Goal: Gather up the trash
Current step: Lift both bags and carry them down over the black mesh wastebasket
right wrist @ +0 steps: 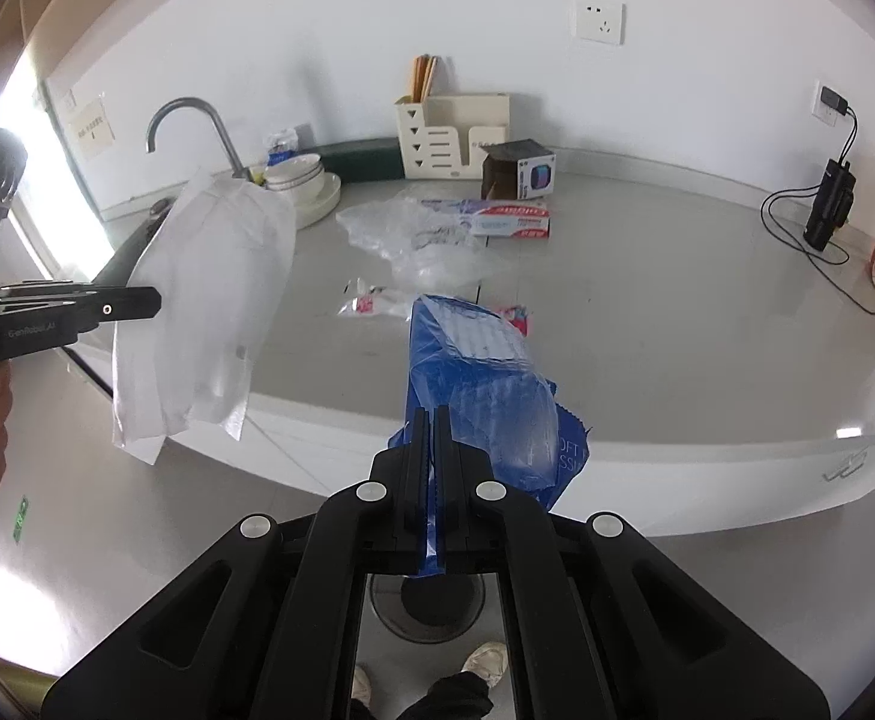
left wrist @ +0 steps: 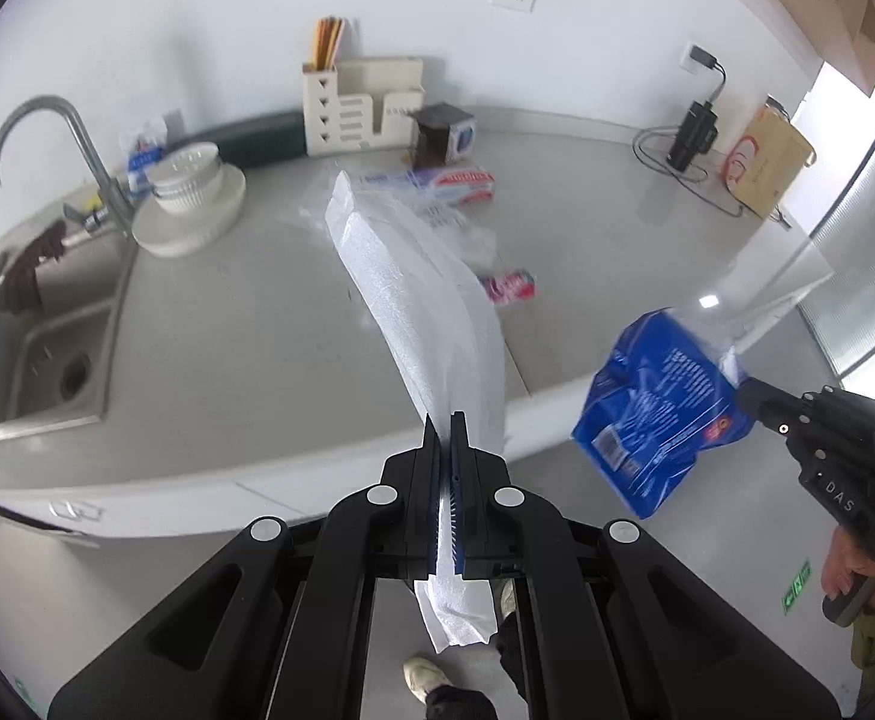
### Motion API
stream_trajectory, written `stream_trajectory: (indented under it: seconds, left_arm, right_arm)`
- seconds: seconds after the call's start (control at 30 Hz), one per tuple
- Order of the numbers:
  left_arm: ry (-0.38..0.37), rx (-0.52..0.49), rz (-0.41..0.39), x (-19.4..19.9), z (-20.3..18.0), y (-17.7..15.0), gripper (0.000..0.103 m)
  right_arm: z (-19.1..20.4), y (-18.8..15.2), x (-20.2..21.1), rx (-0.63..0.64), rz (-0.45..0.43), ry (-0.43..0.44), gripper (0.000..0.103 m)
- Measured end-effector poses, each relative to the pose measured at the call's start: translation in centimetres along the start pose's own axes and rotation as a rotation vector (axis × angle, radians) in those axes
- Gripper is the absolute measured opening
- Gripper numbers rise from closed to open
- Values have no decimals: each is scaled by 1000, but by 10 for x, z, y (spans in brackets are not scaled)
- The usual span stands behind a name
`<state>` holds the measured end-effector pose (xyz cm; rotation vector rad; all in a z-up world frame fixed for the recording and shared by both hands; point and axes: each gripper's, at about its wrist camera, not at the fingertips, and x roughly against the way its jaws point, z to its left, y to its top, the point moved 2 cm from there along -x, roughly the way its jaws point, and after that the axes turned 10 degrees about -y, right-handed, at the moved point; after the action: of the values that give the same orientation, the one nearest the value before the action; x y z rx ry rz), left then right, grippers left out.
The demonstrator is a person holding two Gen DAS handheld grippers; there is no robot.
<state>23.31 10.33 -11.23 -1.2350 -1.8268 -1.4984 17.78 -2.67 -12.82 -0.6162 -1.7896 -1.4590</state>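
Note:
My left gripper [left wrist: 445, 420] is shut on a white foam sheet [left wrist: 419, 288], which stands up from the jaws and hangs below them; the right wrist view shows the same foam sheet [right wrist: 209, 300] at the left in the left gripper [right wrist: 152, 300]. My right gripper [right wrist: 427, 417] is shut on a crumpled blue plastic package [right wrist: 473, 372]; in the left wrist view this blue package [left wrist: 659, 414] hangs off the right gripper [left wrist: 743, 387] beyond the counter edge. On the grey counter [right wrist: 647, 312] lie a clear plastic bag [right wrist: 419, 240], a toothpaste box [right wrist: 509, 219] and a pink wrapper [left wrist: 512, 287].
A sink [left wrist: 47, 354] with faucet [left wrist: 35, 126] lies left, stacked bowls [left wrist: 188, 177] on a plate beside it. A cream organiser [right wrist: 449, 132], a small dark box [right wrist: 518, 171], a black charger [right wrist: 827, 204] and a cardboard box [left wrist: 767, 162] line the back. A bin [right wrist: 428, 606] stands on the floor below.

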Motion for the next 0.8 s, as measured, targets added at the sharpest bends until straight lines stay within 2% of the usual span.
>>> stream_trajectory:
  seconds: [0.2,0.37,0.57,0.67,0.8]
  left_arm:
    - [12,47,121,-37,-1,-51,2]
    - [9,58,187,-76,-4,-88,2]
    - [2,143,300,-148,7,-146,2]
    - [-2,184,328,-177,14,-167,2]
    - [28,217,332,-225,31,-200,2]
  right_arm:
    - [5,-46,-30,19,96,36,2]
    - [6,-89,-70,16,186,65,2]
    - [5,-138,-128,-2,308,83,2]
    - [5,-158,-154,9,336,88,2]
    - [5,-184,-200,-5,369,97,2]
